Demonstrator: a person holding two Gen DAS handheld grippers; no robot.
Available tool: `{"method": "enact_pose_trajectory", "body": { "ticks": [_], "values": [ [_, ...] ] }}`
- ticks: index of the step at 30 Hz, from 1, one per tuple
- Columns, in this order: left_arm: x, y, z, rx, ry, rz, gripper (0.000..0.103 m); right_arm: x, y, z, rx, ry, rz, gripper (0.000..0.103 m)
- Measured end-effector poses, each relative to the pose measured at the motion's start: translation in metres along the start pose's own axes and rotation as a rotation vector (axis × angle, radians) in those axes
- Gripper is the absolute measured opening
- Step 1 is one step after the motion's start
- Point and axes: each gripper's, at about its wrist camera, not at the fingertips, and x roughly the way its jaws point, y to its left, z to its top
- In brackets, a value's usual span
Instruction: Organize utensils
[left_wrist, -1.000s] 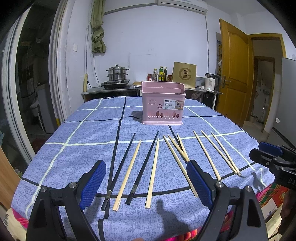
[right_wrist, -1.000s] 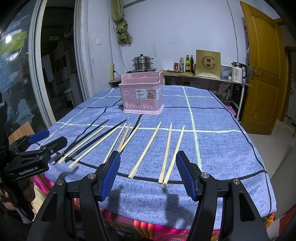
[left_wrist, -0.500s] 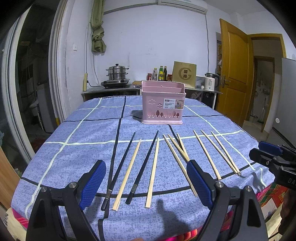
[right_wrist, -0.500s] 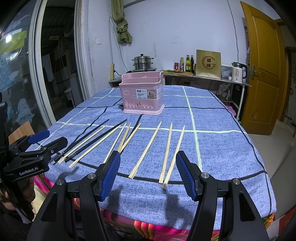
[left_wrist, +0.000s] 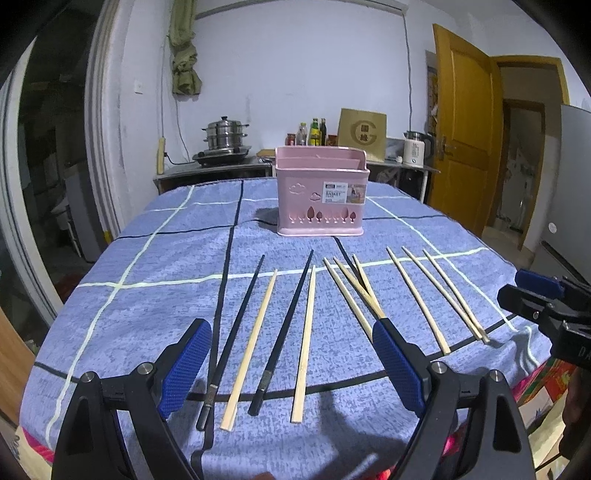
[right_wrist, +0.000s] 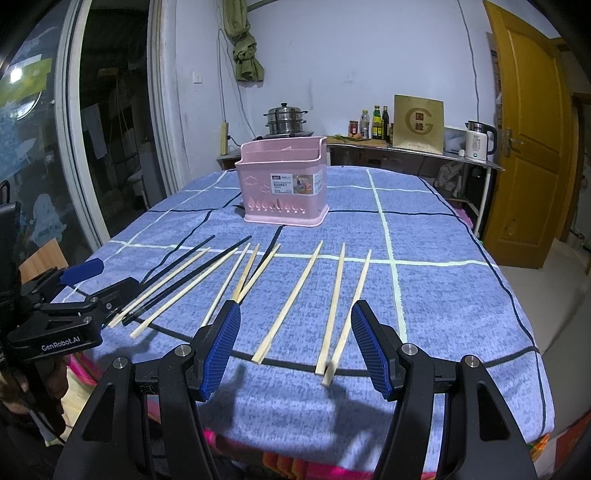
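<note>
Both tools hover over the near edge of the table (left_wrist: 147, 280), the left tool (left_wrist: 291, 360) and the right tool (right_wrist: 295, 345) each with blue-padded fingers spread wide and gripping nothing. Ten chopsticks lie in a row on the blue checked cloth: two black chopsticks (left_wrist: 236, 332) and eight pale wooden chopsticks (right_wrist: 290, 302). Between the left tool's fingers lie both black ones and two wooden ones; between the right tool's fingers lie three wooden ones. Two wooden sticks near the middle cross each other. Beyond the row, one pink utensil basket (left_wrist: 320, 195) stands upright, well apart from both tools.
</note>
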Motion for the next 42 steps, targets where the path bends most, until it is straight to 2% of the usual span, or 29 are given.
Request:
{"method": "enact_pose_trajectory", "body": {
  "ticks": [6, 10, 14, 17, 24, 27, 36, 42],
  "values": [
    [0.032, 0.007, 0.012, 0.004, 0.089, -0.029, 0.089, 0.014, 0.000, 0.011, -0.019, 0.009, 0.013, 0.063],
    [0.050, 0.010, 0.022, 0.006, 0.127, -0.055, 0.084, 0.027, -0.003, 0.018, -0.025, 0.028, 0.012, 0.063],
    [0.076, 0.008, 0.029, 0.014, 0.213, -0.128, 0.083, 0.044, -0.008, 0.026, -0.004, 0.066, 0.030, 0.063],
    [0.089, 0.003, 0.034, 0.019, 0.245, -0.162, 0.074, 0.057, -0.011, 0.033, -0.001, 0.093, 0.027, 0.062],
    [0.113, -0.009, 0.040, 0.054, 0.312, -0.226, 0.050, 0.094, -0.016, 0.047, -0.002, 0.191, 0.025, 0.038],
    [0.122, -0.014, 0.041, 0.059, 0.336, -0.246, 0.043, 0.111, -0.020, 0.050, 0.010, 0.234, 0.031, 0.035],
    [0.142, -0.012, 0.045, 0.041, 0.389, -0.236, 0.028, 0.142, -0.024, 0.056, 0.018, 0.315, 0.034, 0.031],
    [0.148, -0.013, 0.048, 0.056, 0.378, -0.230, 0.026, 0.154, -0.025, 0.059, 0.022, 0.345, 0.034, 0.030]
  ]
}}
